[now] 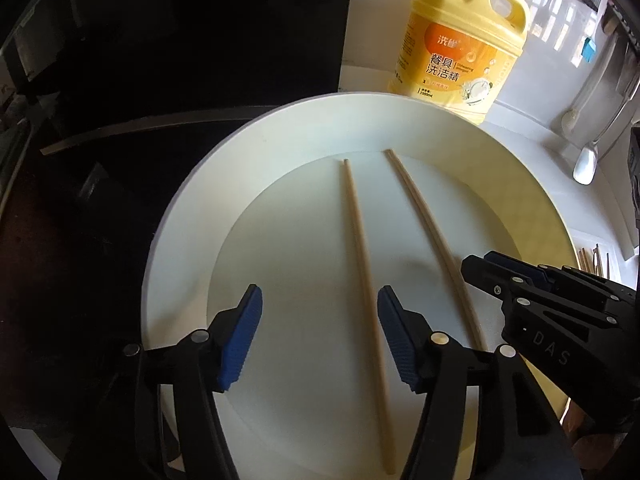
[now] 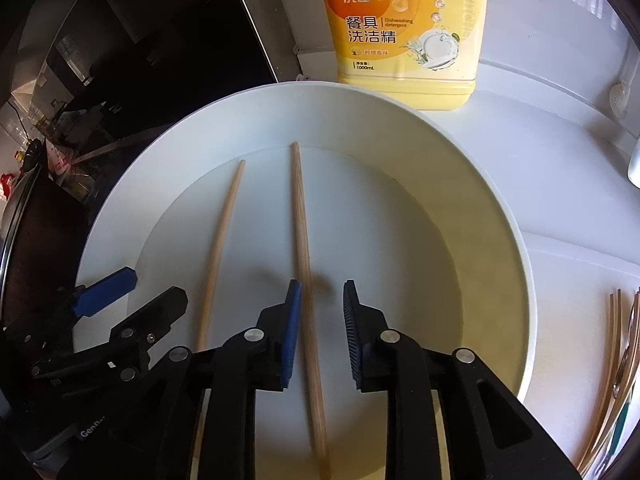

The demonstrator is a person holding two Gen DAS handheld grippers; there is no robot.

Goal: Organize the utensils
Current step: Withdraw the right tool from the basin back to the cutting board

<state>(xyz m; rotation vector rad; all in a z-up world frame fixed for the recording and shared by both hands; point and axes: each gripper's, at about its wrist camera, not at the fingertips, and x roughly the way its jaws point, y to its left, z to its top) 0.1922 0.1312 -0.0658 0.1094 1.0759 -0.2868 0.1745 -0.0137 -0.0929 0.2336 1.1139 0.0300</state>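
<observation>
Two wooden chopsticks lie apart on a white plate [image 1: 200, 208]. In the left wrist view the left chopstick [image 1: 360, 248] runs between my open left gripper's [image 1: 320, 336] blue pads, nearer the right pad. The right chopstick [image 1: 432, 232] passes by my right gripper [image 1: 484, 268], seen from the side at right. In the right wrist view my right gripper [image 2: 322, 320] is open over the plate [image 2: 480, 208], with the right chopstick [image 2: 304, 260] between its pads, against the left one. The left chopstick [image 2: 220, 240] lies by my left gripper [image 2: 132, 292].
A yellow dish detergent bottle [image 1: 460, 40] stands just behind the plate on the white counter; it also shows in the right wrist view [image 2: 404, 32]. More chopsticks and utensils [image 2: 616, 360] lie at the right. A dark stove area [image 1: 140, 80] is to the left.
</observation>
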